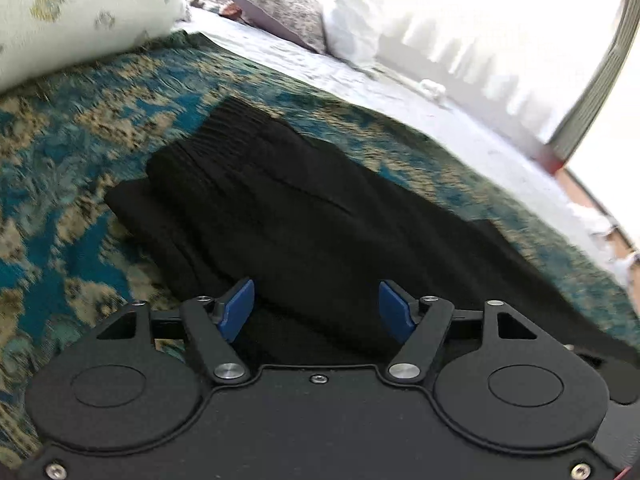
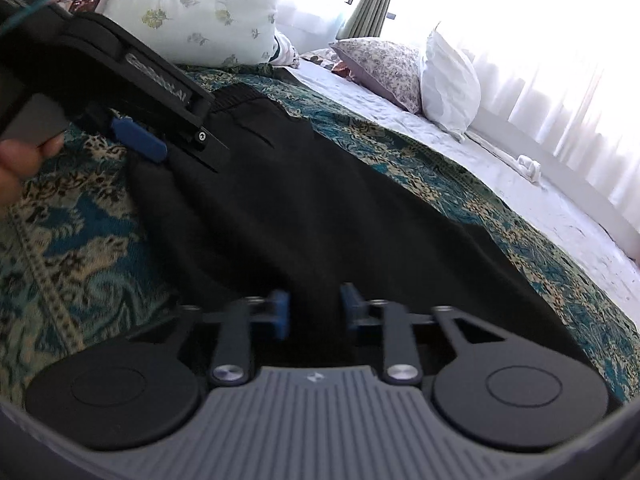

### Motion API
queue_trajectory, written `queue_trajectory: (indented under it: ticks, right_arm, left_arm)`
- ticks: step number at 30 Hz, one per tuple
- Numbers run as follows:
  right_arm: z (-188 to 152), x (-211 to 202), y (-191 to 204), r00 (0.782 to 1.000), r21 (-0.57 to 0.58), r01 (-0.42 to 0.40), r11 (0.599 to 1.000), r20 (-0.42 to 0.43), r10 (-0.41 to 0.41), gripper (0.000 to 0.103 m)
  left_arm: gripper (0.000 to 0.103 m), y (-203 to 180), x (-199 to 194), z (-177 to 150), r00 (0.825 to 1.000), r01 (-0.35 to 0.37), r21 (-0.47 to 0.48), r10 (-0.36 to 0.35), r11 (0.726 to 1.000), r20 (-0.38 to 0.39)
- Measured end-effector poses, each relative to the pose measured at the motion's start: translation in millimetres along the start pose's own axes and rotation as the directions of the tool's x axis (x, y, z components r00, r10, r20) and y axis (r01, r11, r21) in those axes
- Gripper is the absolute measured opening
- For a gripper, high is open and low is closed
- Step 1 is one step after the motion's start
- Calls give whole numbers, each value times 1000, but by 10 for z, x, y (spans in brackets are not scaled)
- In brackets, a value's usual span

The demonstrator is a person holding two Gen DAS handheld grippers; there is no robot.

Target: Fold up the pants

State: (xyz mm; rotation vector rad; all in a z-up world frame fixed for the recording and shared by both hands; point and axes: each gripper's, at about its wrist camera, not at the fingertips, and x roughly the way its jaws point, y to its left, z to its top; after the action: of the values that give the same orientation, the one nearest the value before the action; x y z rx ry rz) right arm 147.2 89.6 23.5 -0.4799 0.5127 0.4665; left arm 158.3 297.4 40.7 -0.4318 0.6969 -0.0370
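Note:
Black pants lie flat on a teal and tan patterned bedspread, waistband at the far end. My left gripper is open, its blue pads wide apart just above the near part of the pants, holding nothing. In the right wrist view the pants fill the middle. My right gripper is open with a narrower gap, low over the black fabric, holding nothing. The left gripper also shows at the upper left there, near the waistband side.
A floral quilt bundle sits at the head of the bed. A patterned pillow and a white pillow lie on the white sheet beyond. Bright curtained windows stand behind.

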Motion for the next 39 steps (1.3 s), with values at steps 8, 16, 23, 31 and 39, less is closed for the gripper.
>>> queue_trajectory:
  ticks: [8, 16, 23, 31, 39]
  right_arm:
    - [26, -139, 40, 993, 18, 51, 999, 101, -53, 13]
    - [2, -68, 95, 998, -7, 24, 1000, 60, -24, 15]
    - [30, -177, 128, 998, -26, -2, 1000, 66, 4, 9]
    - [-17, -294, 364, 995, -68, -82, 994, 51, 86, 8]
    - [-60, -250, 424, 999, -116, -14, 993, 31, 17, 11]
  left_arm:
    - [73, 183, 69, 98, 993, -70, -132, 82, 989, 88]
    - [44, 172, 364, 355, 966, -183, -138, 204, 973, 159]
    - [7, 37, 142, 318, 920, -334, -57, 338, 941, 196]
    - [7, 86, -91, 242, 896, -402, 11, 390, 916, 212]
    - [9, 151, 103, 77, 876, -457, 49, 441, 888, 195]
